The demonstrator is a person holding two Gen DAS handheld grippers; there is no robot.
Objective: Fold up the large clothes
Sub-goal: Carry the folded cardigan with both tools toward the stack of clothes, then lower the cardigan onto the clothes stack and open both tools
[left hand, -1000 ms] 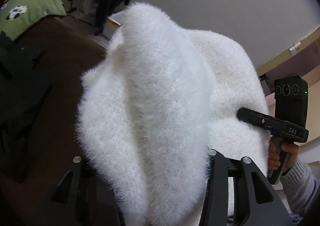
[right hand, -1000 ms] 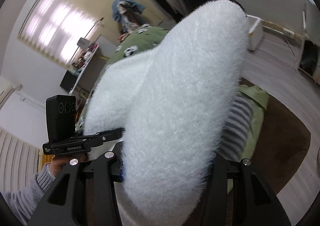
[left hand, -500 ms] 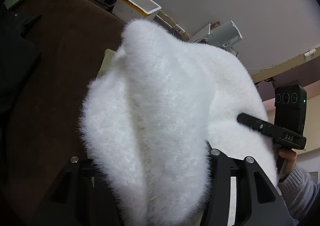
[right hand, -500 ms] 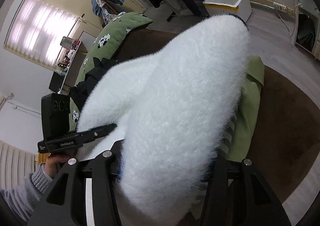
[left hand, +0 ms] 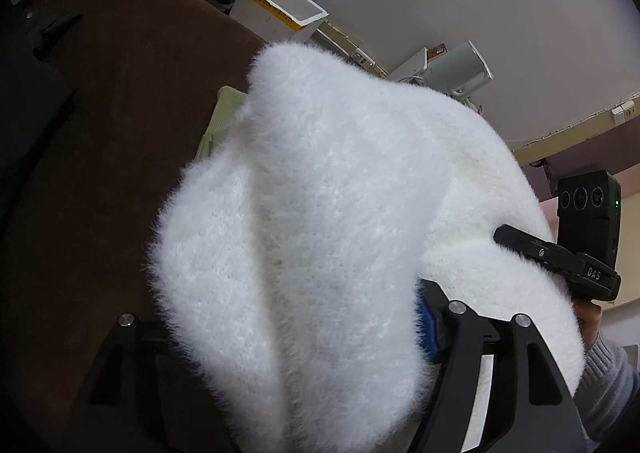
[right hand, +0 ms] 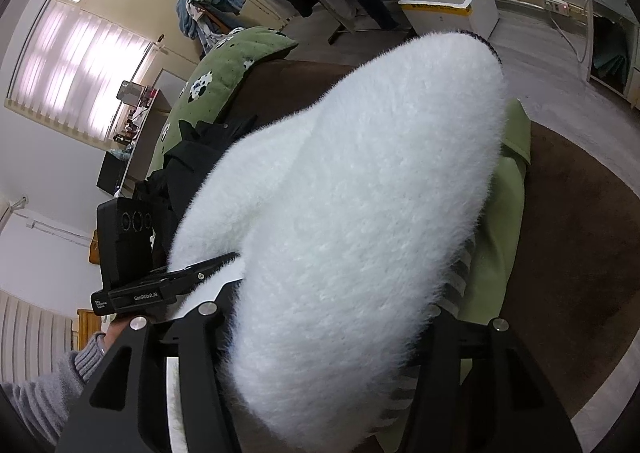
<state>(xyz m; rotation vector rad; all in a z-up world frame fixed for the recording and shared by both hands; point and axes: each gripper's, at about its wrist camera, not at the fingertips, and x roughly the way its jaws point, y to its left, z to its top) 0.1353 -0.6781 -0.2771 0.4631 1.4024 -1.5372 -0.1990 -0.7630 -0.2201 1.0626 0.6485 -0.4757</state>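
Note:
A fluffy white sweater point(left hand: 320, 233) fills both views and bulges up between the fingers of each gripper. My left gripper point(left hand: 296, 353) is shut on one edge of it; its fingertips are buried in the fur. My right gripper point(right hand: 324, 337) is shut on another edge of the same sweater point(right hand: 352, 213). The right gripper also shows at the right of the left wrist view point(left hand: 560, 261), and the left gripper at the left of the right wrist view point(right hand: 160, 289). The sweater hangs over a brown surface point(left hand: 100, 173).
A light green garment point(right hand: 500, 233) and a grey striped one point(right hand: 456, 277) lie under the sweater on the brown surface point(right hand: 580, 253). Black clothes point(right hand: 188, 169) lie further back. A white foam box point(right hand: 448, 5) stands on the floor by a clothes rack.
Both grippers have tilted downward with the sweater: the views swung from the wall and window toward the brown surface and floor. Both holds on the sweater are unchanged.

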